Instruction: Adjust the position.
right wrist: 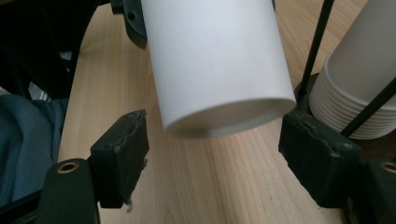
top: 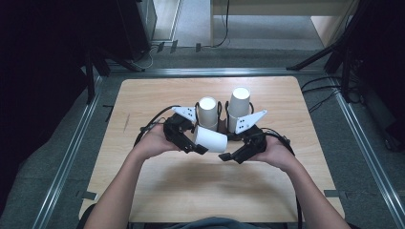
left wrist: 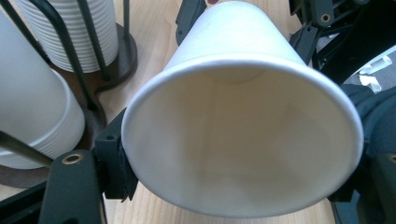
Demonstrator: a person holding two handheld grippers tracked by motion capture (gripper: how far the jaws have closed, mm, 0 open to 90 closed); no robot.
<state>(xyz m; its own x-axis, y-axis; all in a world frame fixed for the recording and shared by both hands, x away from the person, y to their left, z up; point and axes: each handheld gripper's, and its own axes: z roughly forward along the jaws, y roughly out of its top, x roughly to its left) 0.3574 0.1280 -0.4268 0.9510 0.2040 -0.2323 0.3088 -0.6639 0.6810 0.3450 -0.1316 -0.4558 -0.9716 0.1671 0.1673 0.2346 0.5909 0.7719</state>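
Scene: A person at a pale wooden bench point(top: 157, 191) works with a hand-held gripper in each hand, both meeting at mid-bench.
Cup: A single white paper cup point(top: 210, 139) lies on its side in the air above the bench, its open mouth toward the left and its base toward the right.
Left hand-held gripper point(top: 197, 143): Clamped on the cup near its rim; in the left gripper view the black pads point(left wrist: 115, 161) press both sides of the wide mouth.
Right hand-held gripper point(top: 228, 156): Spread wide, not touching; in the right gripper view the cup's base end point(right wrist: 219, 70) hangs between and just beyond the two pads point(right wrist: 122, 156), with clear gaps on each side.
Handling: Likely very light, thin-walled and easily crushed, with a smooth surface that could slip. The rolled rim is the stiffest place to hold, and the base ring is the next firmest.
Behind: Two stacks of cups point(top: 208, 110) stand upside down in a wire holder point(top: 223, 125), just beyond both grippers.
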